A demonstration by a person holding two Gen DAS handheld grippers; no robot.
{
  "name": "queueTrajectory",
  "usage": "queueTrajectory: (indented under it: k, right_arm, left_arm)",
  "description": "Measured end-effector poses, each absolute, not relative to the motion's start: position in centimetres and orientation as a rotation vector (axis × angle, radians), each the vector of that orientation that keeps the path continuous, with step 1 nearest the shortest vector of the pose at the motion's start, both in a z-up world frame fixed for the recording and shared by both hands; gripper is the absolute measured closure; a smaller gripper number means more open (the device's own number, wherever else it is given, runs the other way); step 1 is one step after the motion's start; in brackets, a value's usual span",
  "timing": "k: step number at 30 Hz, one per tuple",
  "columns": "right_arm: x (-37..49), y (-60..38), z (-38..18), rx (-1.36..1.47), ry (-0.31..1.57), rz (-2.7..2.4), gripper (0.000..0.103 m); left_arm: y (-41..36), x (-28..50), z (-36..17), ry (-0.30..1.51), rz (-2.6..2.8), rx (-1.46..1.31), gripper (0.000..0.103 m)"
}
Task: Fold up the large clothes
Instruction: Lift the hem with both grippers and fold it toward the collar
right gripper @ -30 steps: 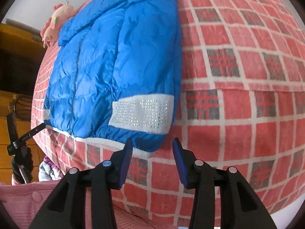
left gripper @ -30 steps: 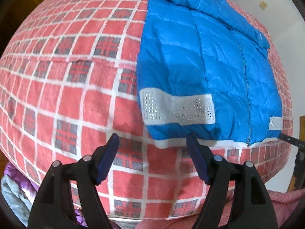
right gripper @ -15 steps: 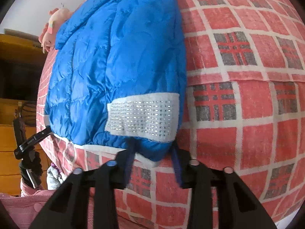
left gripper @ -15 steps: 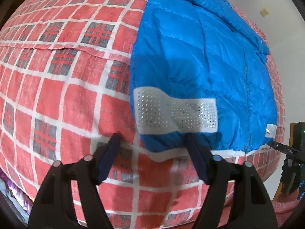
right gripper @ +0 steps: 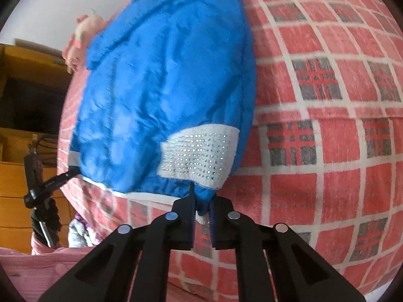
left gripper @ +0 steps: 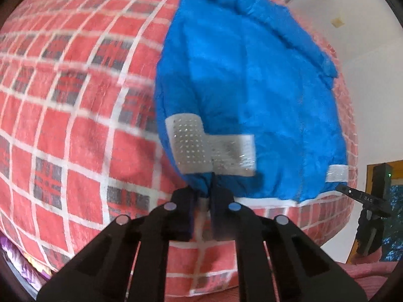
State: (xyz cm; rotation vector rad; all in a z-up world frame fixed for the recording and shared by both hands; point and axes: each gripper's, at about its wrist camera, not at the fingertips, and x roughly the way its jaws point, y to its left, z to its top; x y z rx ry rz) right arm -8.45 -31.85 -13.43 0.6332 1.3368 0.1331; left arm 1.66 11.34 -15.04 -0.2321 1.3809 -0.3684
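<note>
Since the earlier frames, both pairs of jaws, then standing wide apart short of the hem, are now being seen clamped on the garment's near edge, and the hem is being gathered up between them. Left wrist view: blue padded jacket (left gripper: 246, 95), lying spread on the red checked bedcover (left gripper: 75, 125); its near-left hem corner is being pinched by the left gripper (left gripper: 202, 196), jaws clenched on the fabric just below the white studded band (left gripper: 201, 151), presumably so that this corner can be lifted for a fold. The other gripper is being shown at the far hem corner. Right wrist view: the same jacket (right gripper: 163, 88), its opposite hem corner being held by the right gripper (right gripper: 202, 207), jaws closed on blue cloth and white trim beneath a studded band (right gripper: 199, 156); a pink plush toy (right gripper: 83, 37) is lying beyond the collar. The two-corner hold is judged to be keeping the hem taut and level.
</note>
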Motion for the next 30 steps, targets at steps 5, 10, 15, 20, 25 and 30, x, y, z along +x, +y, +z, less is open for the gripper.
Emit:
queueTrajectory:
  k: [5,10,15,20,25,30]
  right_arm:
    - [-8.1,-31.4,-15.3,0.568,1.414,0.100,0.096]
    - [-8.2,-31.6,-15.4,0.598,1.413,0.086,0.096]
    - [-7.5,-32.4,-11.7,0.650,1.335,0.135,0.097]
    - [-4.6,-34.0,-7.1,0.643,1.243,0.175,0.098]
    - [-0.2,-36.8,-5.3,0.626,1.205,0.172,0.098]
    - [5.7,-39.2,-5.7,0.683,1.199,0.147,0.098]
  left_arm:
    - [10.6,1.8,-16.2,1.404,-0.367,-0.145,0.096]
    - [10.6,1.6,-17.2,1.407,-0.350,-0.160,0.097]
    - [10.5,2.4,-13.4,1.343,-0.403,-0.234,0.097]
    - [9.2,5.1,-8.4,1.235,-0.451,-0.250,0.097]
    - [7.5,10.1,-5.9,1.156,-0.475,-0.217,0.097]
    - [6.4,15.8,-5.7,1.136,-0.457,-0.218,0.097]
